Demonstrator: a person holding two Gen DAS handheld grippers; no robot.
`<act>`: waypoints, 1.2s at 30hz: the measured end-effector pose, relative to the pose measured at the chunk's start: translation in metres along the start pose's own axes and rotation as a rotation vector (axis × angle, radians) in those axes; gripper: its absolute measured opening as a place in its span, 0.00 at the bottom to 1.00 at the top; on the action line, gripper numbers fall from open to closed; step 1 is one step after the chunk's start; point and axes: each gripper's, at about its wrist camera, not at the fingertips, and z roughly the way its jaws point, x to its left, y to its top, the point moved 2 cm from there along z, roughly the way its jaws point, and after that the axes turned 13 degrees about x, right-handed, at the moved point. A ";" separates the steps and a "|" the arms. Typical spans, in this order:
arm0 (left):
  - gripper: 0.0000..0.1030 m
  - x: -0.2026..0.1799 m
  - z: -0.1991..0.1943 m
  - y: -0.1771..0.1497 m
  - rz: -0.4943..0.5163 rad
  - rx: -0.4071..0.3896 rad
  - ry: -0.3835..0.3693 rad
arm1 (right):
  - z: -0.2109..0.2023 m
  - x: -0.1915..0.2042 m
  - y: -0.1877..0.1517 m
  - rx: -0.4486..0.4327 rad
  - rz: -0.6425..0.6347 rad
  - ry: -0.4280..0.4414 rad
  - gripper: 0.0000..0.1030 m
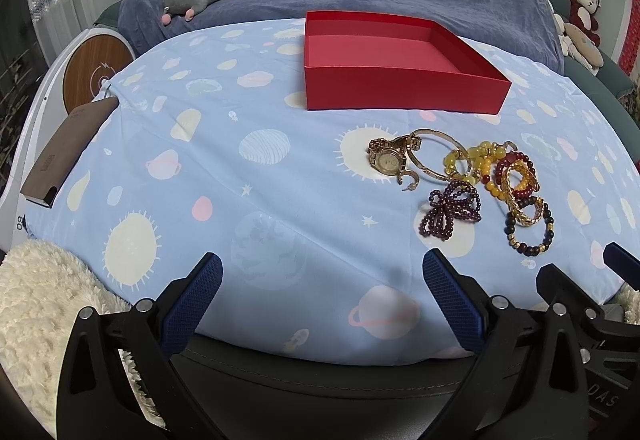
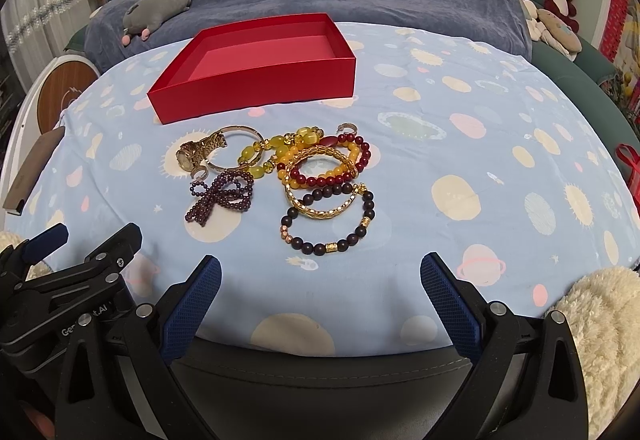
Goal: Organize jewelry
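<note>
Bedsheet (image 2: 440, 200) with planets covers the bench in front of you, and on it, at the far side, sits one empty red box (image 2: 256, 80), its long side facing you. Just nearer than the box lies the jewelry pile (image 2: 280, 176): one gold watch (image 2: 196, 152), one purple bead bow (image 2: 220, 196), roughly seven bracelets, overlapping. Your right tongs (image 2: 320, 304) hang spread wide and empty, the pile straight ahead; your left tongs (image 1: 320, 304), equally spread and empty, have it off to the right, so your right hand looks better placed.
</note>
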 end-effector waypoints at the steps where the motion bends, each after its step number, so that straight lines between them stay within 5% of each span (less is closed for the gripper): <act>1: 0.93 0.000 0.000 0.000 -0.002 0.000 0.000 | 0.001 0.000 0.000 0.002 0.005 0.000 0.93; 11: 0.93 0.013 0.006 0.007 -0.084 0.029 -0.029 | 0.011 -0.016 0.011 0.022 0.086 0.018 0.93; 20: 0.93 0.016 0.016 0.012 -0.091 0.056 -0.043 | 0.029 -0.007 0.042 0.035 0.015 0.008 0.93; 36: 0.93 0.008 0.024 0.016 -0.062 0.076 -0.073 | 0.060 -0.009 0.062 0.101 -0.008 0.073 0.52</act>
